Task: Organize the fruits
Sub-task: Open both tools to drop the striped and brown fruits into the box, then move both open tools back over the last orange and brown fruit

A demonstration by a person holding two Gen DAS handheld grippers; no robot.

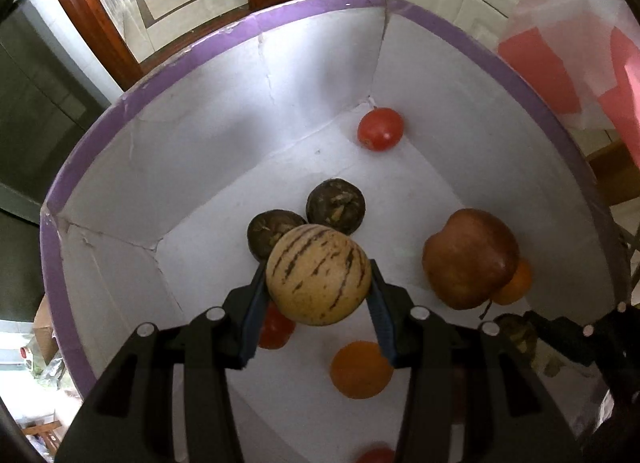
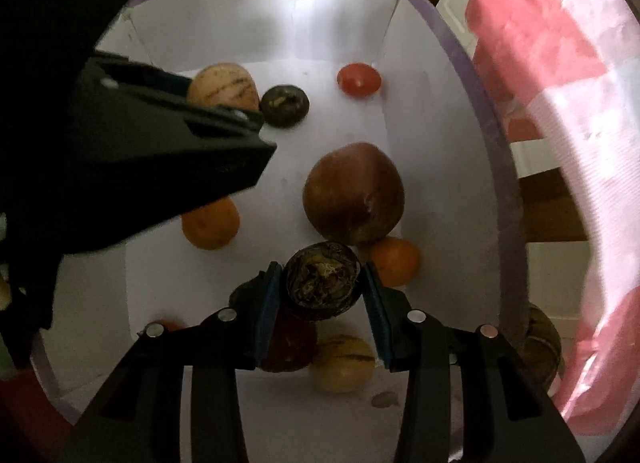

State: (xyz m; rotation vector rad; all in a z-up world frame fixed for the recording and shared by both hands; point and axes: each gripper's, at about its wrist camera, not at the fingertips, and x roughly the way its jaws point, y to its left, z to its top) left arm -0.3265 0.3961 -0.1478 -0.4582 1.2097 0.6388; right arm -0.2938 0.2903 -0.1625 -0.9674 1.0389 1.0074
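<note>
A white box with a purple rim [image 1: 168,75] [image 2: 476,75] holds the fruit. My left gripper [image 1: 318,275] is shut on a yellow striped melon [image 1: 318,274] and holds it above the box floor; it also shows in the right wrist view [image 2: 224,89]. My right gripper [image 2: 322,283] is shut on a dark wrinkled fruit [image 2: 322,281] over the box. On the floor lie a big red apple [image 1: 470,257] [image 2: 354,193], a tomato [image 1: 380,129] [image 2: 359,79], oranges [image 1: 360,369] [image 2: 210,225] and two dark wrinkled fruits [image 1: 336,205].
A pink and white plastic bag [image 2: 560,103] [image 1: 580,55] lies right of the box. A second striped melon [image 2: 344,363] and a dark red fruit [image 2: 290,343] lie under my right gripper. A wooden door frame [image 1: 96,19] stands behind.
</note>
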